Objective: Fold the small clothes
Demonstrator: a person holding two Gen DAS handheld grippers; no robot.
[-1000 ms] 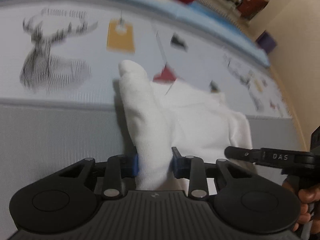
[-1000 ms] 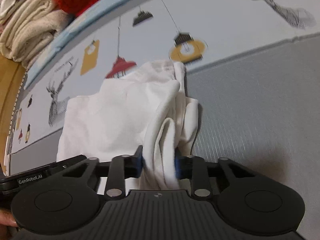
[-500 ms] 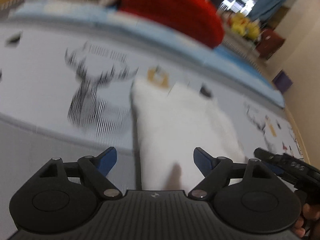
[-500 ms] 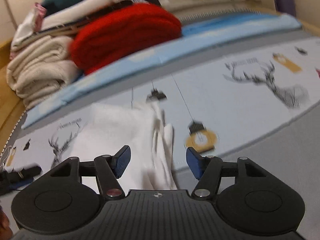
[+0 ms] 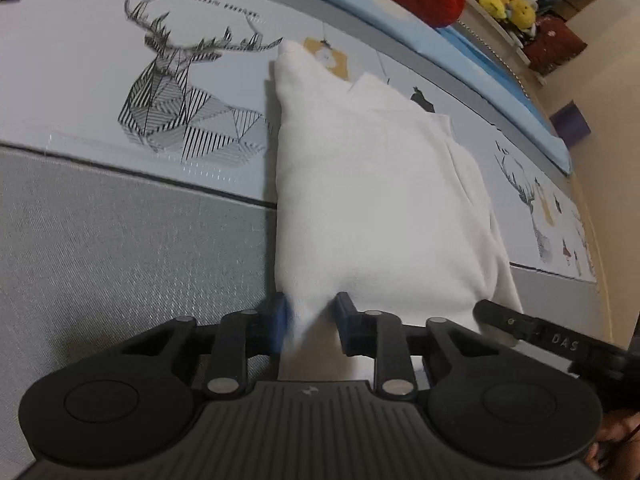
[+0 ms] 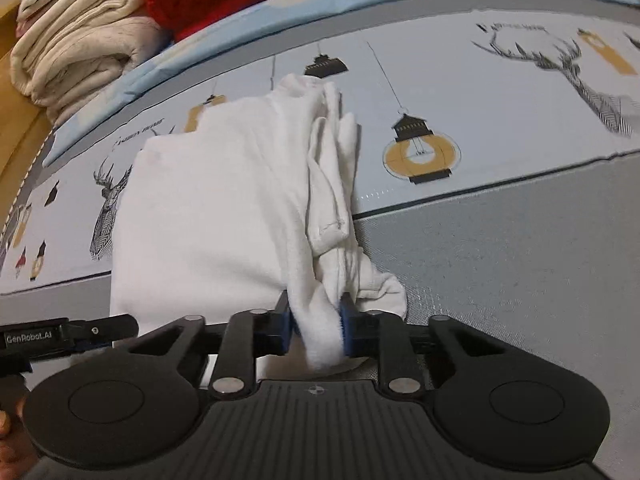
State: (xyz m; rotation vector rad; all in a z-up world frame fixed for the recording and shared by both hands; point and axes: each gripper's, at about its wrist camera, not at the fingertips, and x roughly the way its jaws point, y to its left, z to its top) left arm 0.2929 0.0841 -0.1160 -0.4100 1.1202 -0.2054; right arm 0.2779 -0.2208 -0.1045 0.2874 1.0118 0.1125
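Two claws pinching garment (image 5: pixel 372 200) near corners, left gripper (image 5: pixel 310 320), right gripper (image 6: pixel 316 322) | lying half-folded on mat (image 5: pixel 120 248) | folding again | next: likely lifting both corners evenly forward

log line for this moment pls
left gripper: shut on white garment near edge | right gripper: shut on white garment | garment partly folded on bedsheet

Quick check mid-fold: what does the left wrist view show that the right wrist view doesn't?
Left wrist only: yellow plush toys and a purple box beyond the mat. Right wrist only: stacked cream blankets and the garment's bunched layered edge. Both: the white garment on the printed mat, each gripper's jaws shut on a near corner, left gripper, right gripper.
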